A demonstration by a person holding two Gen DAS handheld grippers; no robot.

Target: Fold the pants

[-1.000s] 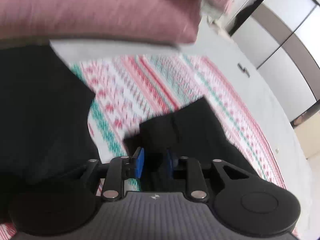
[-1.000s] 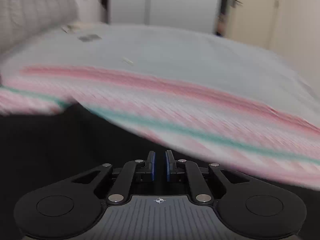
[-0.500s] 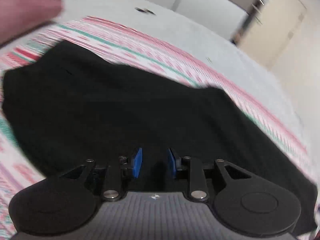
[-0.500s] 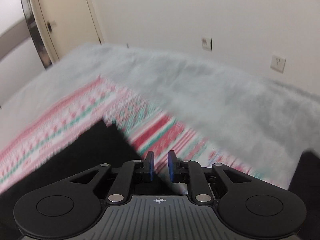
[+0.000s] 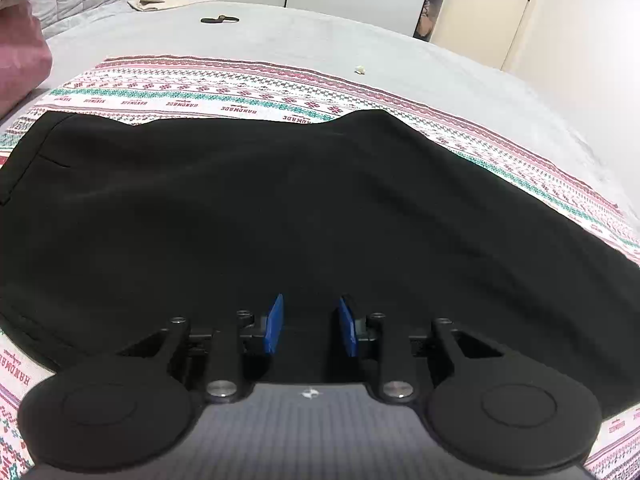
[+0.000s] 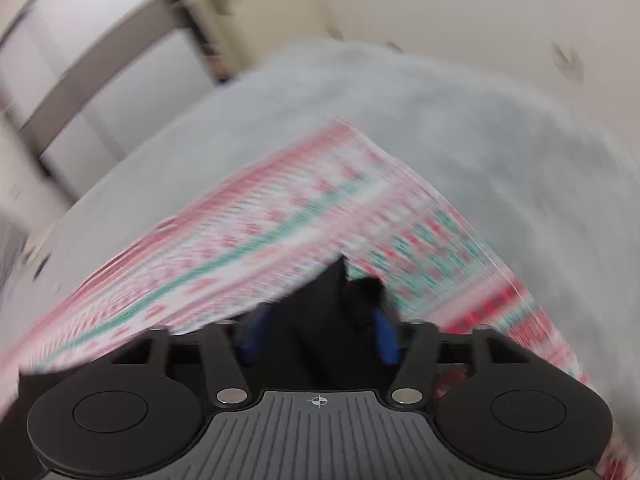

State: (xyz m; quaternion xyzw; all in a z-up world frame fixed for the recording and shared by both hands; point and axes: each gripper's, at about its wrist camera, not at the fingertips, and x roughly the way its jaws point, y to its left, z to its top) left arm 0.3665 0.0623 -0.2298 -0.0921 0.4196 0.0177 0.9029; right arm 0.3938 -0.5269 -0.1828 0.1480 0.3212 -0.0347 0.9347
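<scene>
The black pants (image 5: 280, 208) are lying on the patterned cloth (image 5: 248, 92) across the bed (image 5: 320, 36); soft and limp, they're best pinched at a hem. Left claw (image 5: 311, 330) and right claw (image 6: 316, 330) are opening, gripping nothing.

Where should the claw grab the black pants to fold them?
Best guess: pinch the black pants at an outer edge, such as the corner near the pink pillow, coming in low from the side. They lie flat on the patterned cloth, so the middle offers nothing to pinch. The left claw is opening over the pants, holding nothing.
</scene>
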